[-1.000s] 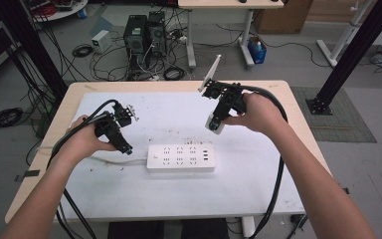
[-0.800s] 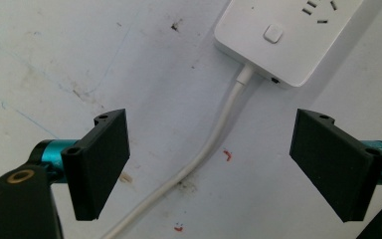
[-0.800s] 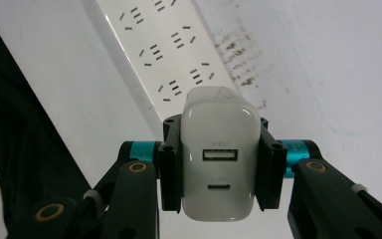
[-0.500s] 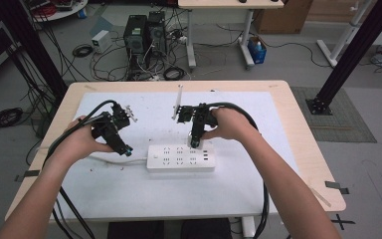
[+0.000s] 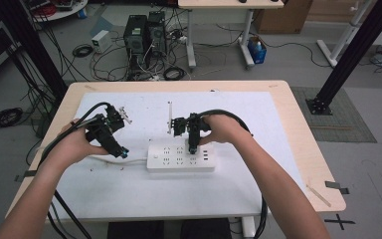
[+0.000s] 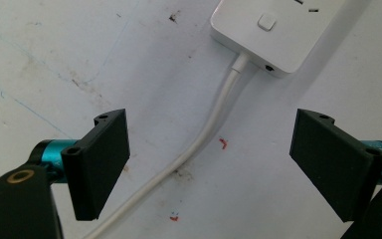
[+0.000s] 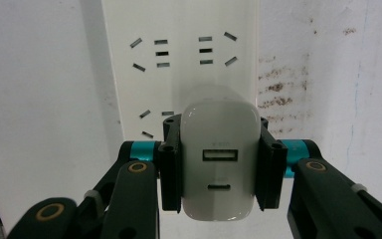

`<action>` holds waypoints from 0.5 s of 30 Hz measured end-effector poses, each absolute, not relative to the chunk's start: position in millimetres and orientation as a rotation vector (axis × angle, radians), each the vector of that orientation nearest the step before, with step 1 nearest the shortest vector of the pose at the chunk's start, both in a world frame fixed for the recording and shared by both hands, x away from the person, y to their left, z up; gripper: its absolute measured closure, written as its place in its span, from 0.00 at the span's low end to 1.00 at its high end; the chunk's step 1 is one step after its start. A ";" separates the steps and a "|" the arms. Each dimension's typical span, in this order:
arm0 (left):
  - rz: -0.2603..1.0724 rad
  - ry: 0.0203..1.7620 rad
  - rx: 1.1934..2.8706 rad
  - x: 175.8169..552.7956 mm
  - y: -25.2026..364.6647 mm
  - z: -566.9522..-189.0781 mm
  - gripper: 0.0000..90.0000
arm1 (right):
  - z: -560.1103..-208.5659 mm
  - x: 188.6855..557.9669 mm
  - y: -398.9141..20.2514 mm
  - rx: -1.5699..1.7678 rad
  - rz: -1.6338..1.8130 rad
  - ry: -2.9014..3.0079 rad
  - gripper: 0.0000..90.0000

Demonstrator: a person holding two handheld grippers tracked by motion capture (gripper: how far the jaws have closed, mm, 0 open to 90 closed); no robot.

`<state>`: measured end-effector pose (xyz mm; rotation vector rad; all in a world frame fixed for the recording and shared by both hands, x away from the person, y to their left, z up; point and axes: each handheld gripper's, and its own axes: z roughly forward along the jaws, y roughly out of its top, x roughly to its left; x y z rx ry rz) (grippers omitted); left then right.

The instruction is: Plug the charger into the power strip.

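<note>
Tabletop (image 5: 278, 149) first: the high view takes in its whole white sheet, with a white power strip (image 5: 181, 158) lying lengthwise near the middle and a person's two forearms coming in from the near edge. That view also shows the left tongs (image 5: 122, 153) low over the sheet just beside the strip's left end, and the right tongs (image 5: 193, 148) pointing down onto the strip's top face, though what they carry is hidden there by the black body. The right gripper view supplies it: a white charger block (image 7: 220, 167), its two ports facing the camera, is clamped between both black pads, with the strip (image 7: 179, 55) and its socket slots directly beyond; whether the block's pins have entered a socket cannot be told. The left gripper view gives what the overhead camera leaves small: the strip's end (image 6: 273, 30) with a square button, and its white cord (image 6: 209, 134) curving out across the stained sheet and passing between the left tongs' (image 6: 211, 169) pads, which stand wide apart and touch nothing.
</note>
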<state>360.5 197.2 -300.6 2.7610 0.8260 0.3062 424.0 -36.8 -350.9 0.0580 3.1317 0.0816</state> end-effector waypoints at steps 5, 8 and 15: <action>0.287 0.840 2.771 358.9 198.9 -303.7 0.18 | -360.6 422.2 -37.7 -0.027 0.038 3.121 0.70; 0.282 0.828 2.777 358.1 200.8 -304.8 0.18 | -360.2 425.1 -41.6 0.004 0.084 3.140 0.70; 0.259 0.835 2.781 364.0 197.9 -306.6 0.18 | -362.8 418.0 -39.9 -0.031 0.088 3.092 0.70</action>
